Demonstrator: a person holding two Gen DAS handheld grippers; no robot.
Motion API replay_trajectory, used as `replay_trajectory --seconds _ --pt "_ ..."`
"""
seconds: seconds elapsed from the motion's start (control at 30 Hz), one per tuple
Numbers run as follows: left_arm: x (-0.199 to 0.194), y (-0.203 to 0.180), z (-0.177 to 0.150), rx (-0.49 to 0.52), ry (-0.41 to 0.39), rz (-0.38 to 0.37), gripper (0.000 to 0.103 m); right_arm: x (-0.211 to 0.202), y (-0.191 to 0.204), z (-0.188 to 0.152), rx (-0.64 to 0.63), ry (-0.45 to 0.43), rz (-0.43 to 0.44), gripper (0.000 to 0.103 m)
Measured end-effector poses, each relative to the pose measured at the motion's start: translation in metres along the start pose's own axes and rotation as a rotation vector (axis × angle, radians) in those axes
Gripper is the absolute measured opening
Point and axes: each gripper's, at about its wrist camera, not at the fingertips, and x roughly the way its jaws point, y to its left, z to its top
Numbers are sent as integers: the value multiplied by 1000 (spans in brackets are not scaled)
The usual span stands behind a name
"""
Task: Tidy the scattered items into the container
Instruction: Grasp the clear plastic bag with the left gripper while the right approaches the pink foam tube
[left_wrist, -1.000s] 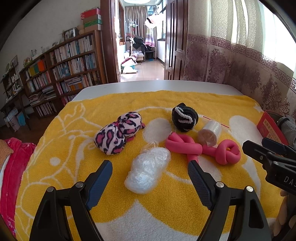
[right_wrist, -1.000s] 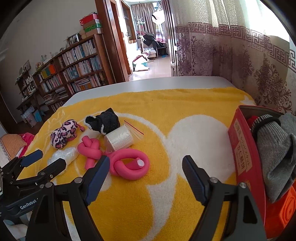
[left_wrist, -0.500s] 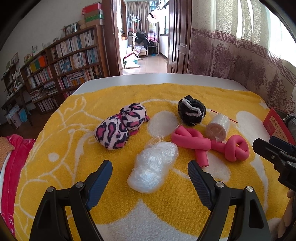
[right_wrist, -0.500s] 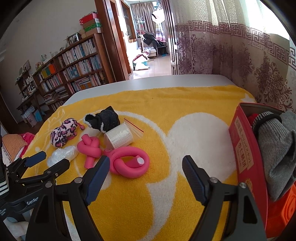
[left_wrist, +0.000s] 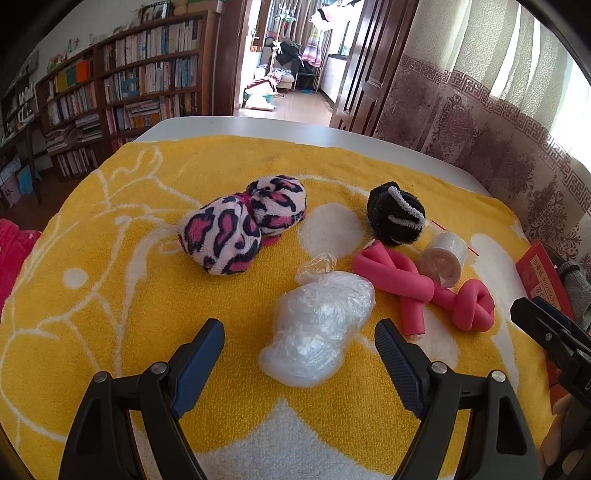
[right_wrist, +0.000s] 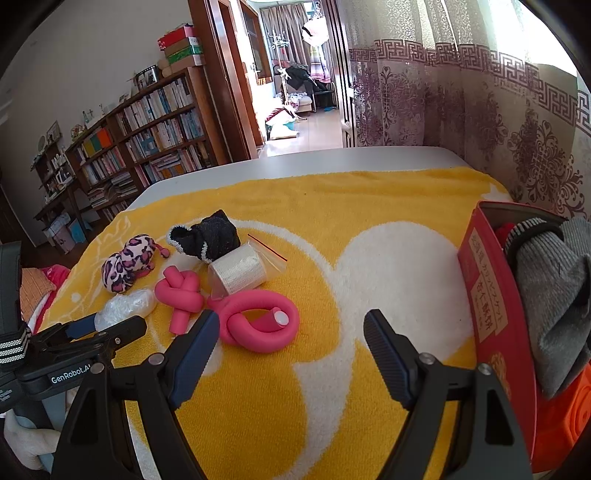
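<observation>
Left hand-held gripper (left_wrist: 299, 345) spread wide around crumpled clear plastic bag (left_wrist: 319, 326); right hand-held gripper (right_wrist: 291, 345) gaping empty above yellow towel (right_wrist: 369, 206) beside red box (right_wrist: 487, 295).

A looped, matt terry cloth is seen in the yellow and white towel (left_wrist: 110, 295). Fleecy plush is shown by the leopard-print bundle (left_wrist: 240, 225), and a fuzzy knit by the black bundle (left_wrist: 395, 214). Thin, crinkled, glossy film is seen in the clear plastic bag (left_wrist: 317, 325). The pink twisted tube (right_wrist: 258, 317) is made of smooth, matt foam. The white roll (right_wrist: 238, 273) is wrapped in a shiny clear pouch. Printed card with a slight sheen forms the red box (right_wrist: 487, 295), over which a ribbed grey knit cloth (right_wrist: 554, 295) is draped. Dark, polished wood is seen in the far bookshelf (right_wrist: 147, 147).
</observation>
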Motion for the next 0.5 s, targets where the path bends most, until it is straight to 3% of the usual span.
replay_trajectory --seconds 0.23,0.3,0.37,0.5 --pt "4 -8 3 34 7 -85 85 -1 1 0 -4 -4 2 83" --pt "6 -9 3 43 10 -101 75 -1 1 0 -2 -2 0 83" --pt "5 -7 3 41 11 -114 43 0 1 0 -1 0 0 83" --pt "-3 -1 3 2 -9 -158 41 -1 2 -1 -7 2 4 83"
